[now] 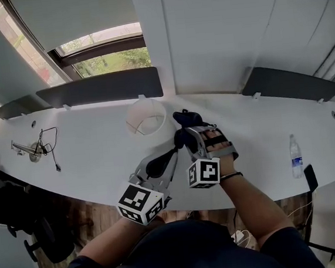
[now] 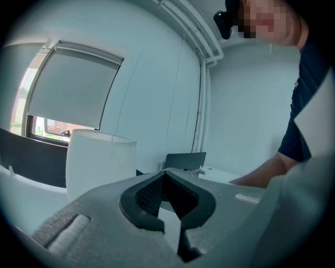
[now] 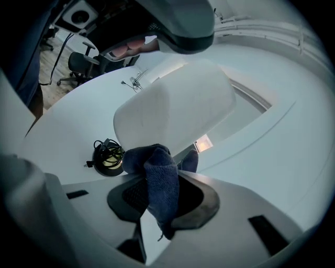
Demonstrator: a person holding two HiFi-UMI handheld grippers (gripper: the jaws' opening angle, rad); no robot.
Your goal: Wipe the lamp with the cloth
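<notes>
**Cloth at the shade, left gripper idle**

The right gripper (image 3: 162, 180) is clamped on the cloth (image 3: 159, 183), a dark blue knitted wad. It bulges out past the jaw tips, with a tail hanging back between the pads. The left gripper (image 2: 166, 193) is closed tip to tip with nothing in it. It lies just beside and behind the right one.

Directly ahead of the right gripper stands the lamp (image 3: 175, 110). The cloth sits at the lower edge of its shade, though I cannot tell whether they are touching. Left of the cloth lies a round dark piece with a coiled cord (image 3: 107, 157).

To wipe well, I would keep pressure light and sweep around the curve. A shade like this probably tips or dents easily, so the free left gripper could steady it.

The lamp's shade is a plain white drum, matte and open at the top. It stands upright on the white table (image 1: 255, 128).
</notes>
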